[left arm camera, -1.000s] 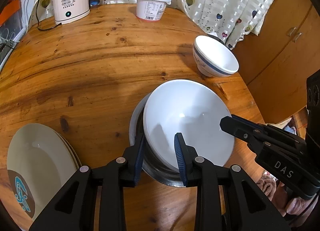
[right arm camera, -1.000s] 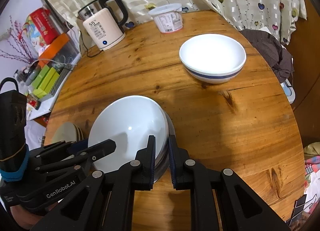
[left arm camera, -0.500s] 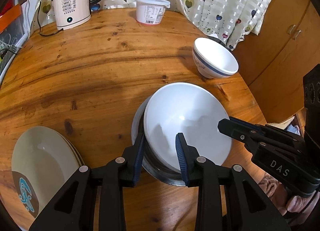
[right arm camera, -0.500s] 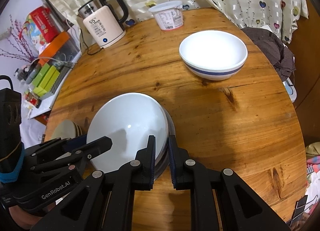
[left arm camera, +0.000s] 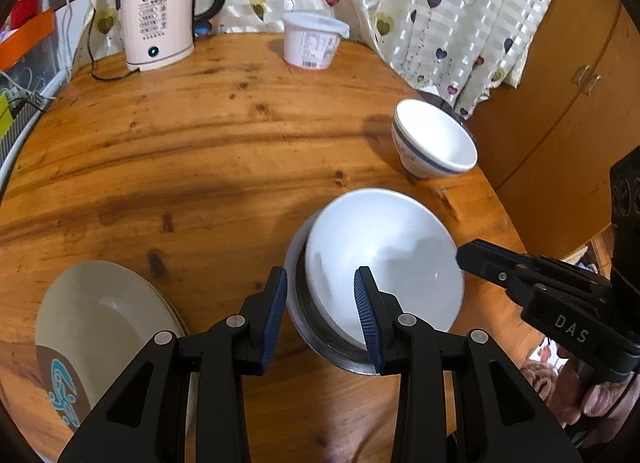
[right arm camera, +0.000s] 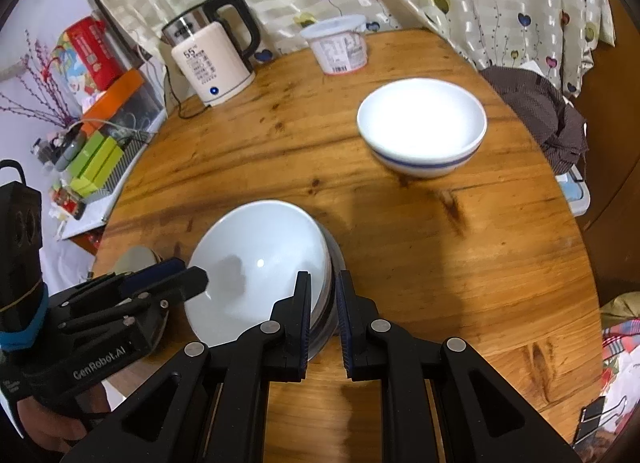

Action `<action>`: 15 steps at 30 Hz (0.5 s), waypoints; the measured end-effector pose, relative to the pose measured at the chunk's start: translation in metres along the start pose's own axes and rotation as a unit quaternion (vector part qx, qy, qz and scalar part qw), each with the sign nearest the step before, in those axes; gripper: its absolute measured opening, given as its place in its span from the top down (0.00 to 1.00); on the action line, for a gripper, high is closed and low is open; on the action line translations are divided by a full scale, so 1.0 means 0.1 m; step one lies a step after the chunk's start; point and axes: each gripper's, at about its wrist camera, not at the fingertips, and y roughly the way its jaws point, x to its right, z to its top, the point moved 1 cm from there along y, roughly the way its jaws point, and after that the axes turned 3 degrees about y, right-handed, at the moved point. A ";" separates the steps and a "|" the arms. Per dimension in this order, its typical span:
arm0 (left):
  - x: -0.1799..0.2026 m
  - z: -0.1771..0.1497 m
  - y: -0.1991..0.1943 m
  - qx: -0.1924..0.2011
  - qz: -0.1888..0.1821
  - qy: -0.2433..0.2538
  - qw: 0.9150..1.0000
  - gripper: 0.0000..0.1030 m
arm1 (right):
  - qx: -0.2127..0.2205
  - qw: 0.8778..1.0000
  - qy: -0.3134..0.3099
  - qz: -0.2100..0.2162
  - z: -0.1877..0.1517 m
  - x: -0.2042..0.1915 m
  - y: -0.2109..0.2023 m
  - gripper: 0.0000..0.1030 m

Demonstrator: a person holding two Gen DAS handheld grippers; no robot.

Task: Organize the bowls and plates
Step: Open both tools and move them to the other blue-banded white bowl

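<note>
White bowl: it sits low in the middle of your left view, nested in a metal bowl.
Feel: hard, smooth, slippery; it can break.
Left gripper: fingers spread wide around the near rim, not pinching.
Right gripper: clenched on both bowls' rims.
Where to hold: pinch the rim firmly.
Striped bowl: it waits alone, upper right of your right view.
Plates: stacked, lower left of your left view.

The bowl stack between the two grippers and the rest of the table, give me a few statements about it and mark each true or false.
1. The white bowl sits nested in a metal bowl. True.
2. The blue-banded bowl is part of that stack. False: it stands alone, farther across the table.
3. The right gripper has its fingers on either side of the stack's rim. True.
4. The left gripper is fully shut. False: its fingers are apart, straddling the rim.
5. The kettle lies on its side. False: it stands upright.
</note>
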 end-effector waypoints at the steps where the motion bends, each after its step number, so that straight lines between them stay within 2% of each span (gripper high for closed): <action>1: 0.00 0.01 -0.02 0.003 0.001 0.000 1.000 0.65 | 0.003 1.000 -0.002 0.000 0.01 0.00 -0.03 0.87; 7: 0.01 0.06 -0.13 0.022 0.000 0.005 1.000 0.65 | 0.018 1.000 -0.011 -0.001 0.06 -0.02 -0.16 0.86; 15: 0.04 0.06 -0.11 0.021 -0.001 0.008 1.000 0.65 | 0.018 1.000 -0.014 0.002 0.07 -0.01 -0.15 0.81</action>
